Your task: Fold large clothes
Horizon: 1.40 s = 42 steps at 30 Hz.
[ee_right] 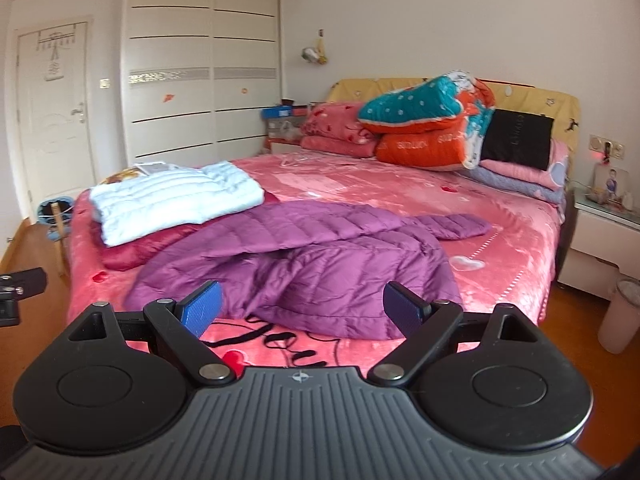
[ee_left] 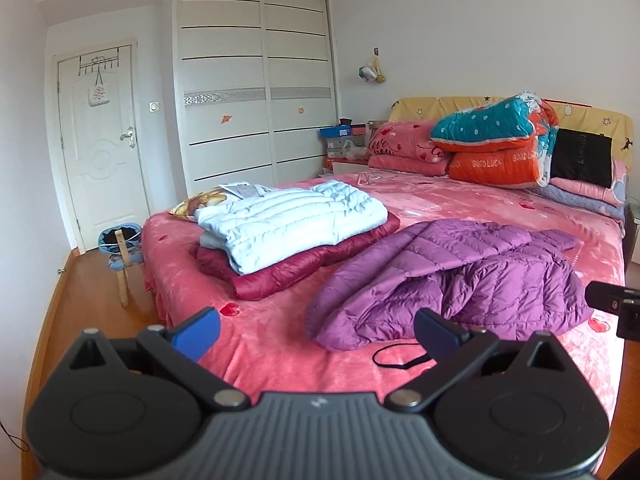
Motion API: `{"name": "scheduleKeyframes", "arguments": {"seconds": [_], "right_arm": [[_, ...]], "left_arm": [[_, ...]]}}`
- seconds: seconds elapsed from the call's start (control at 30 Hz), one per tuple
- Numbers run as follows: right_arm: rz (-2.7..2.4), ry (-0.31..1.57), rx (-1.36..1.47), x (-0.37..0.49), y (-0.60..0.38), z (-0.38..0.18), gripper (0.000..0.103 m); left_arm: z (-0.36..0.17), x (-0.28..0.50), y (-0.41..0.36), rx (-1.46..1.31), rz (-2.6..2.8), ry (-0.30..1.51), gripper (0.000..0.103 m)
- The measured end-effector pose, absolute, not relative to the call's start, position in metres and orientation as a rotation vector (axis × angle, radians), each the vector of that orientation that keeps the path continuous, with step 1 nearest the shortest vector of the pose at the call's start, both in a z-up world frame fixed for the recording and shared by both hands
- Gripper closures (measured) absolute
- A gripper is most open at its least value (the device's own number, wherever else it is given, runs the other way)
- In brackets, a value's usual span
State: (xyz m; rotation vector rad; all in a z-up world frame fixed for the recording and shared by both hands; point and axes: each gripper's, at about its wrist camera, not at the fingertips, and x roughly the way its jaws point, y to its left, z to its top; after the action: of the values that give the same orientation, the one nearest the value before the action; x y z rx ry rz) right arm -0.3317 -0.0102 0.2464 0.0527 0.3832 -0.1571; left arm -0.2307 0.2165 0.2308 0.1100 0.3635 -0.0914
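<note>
A purple quilted down jacket (ee_left: 448, 280) lies crumpled and unfolded near the front of the pink bed (ee_left: 280, 344); in the right wrist view the purple jacket (ee_right: 304, 264) spreads right in front of the fingers, one sleeve reaching right. Left of it a folded light-blue down jacket (ee_left: 292, 220) rests on a folded dark-red one (ee_left: 296, 268). My left gripper (ee_left: 318, 330) hangs open above the bed's front edge, short of the purple jacket. My right gripper (ee_right: 302, 306) is open too, just before the jacket's near hem, holding nothing.
Folded quilts and pillows (ee_left: 492, 148) are stacked by the headboard. A black cord (ee_left: 396, 358) lies on the bedspread near the front. A stool (ee_left: 122, 256) stands left of the bed, a nightstand (ee_right: 600, 240) and a bin (ee_right: 622, 312) on the right. Wardrobe (ee_left: 256, 80) and door (ee_left: 100, 148) behind.
</note>
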Motion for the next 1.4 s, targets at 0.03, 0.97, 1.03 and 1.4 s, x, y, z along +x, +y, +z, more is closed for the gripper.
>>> {"name": "scheduleKeyframes", "arguments": {"seconds": [0.03, 0.97, 1.03, 1.4], "right_arm": [[-0.149, 0.386, 0.053, -0.33, -0.011, 0.247, 0.0], [-0.131, 0.428, 0.049, -0.325, -0.037, 0.23, 0.0], [-0.147, 0.433, 0.048, -0.321, -0.041, 0.223, 0.0], [-0.219, 0.478, 0.123, -0.296, -0.077, 0.177, 0.0]], "left_arm": [[0.231, -0.231, 0.217, 0.111, -0.088, 0.361, 0.001], [0.215, -0.228, 0.195, 0.125, -0.105, 0.394, 0.001], [0.213, -0.227, 0.191, 0.131, -0.112, 0.397, 0.001], [0.196, -0.215, 0.168, 0.159, -0.152, 0.433, 0.001]]}}
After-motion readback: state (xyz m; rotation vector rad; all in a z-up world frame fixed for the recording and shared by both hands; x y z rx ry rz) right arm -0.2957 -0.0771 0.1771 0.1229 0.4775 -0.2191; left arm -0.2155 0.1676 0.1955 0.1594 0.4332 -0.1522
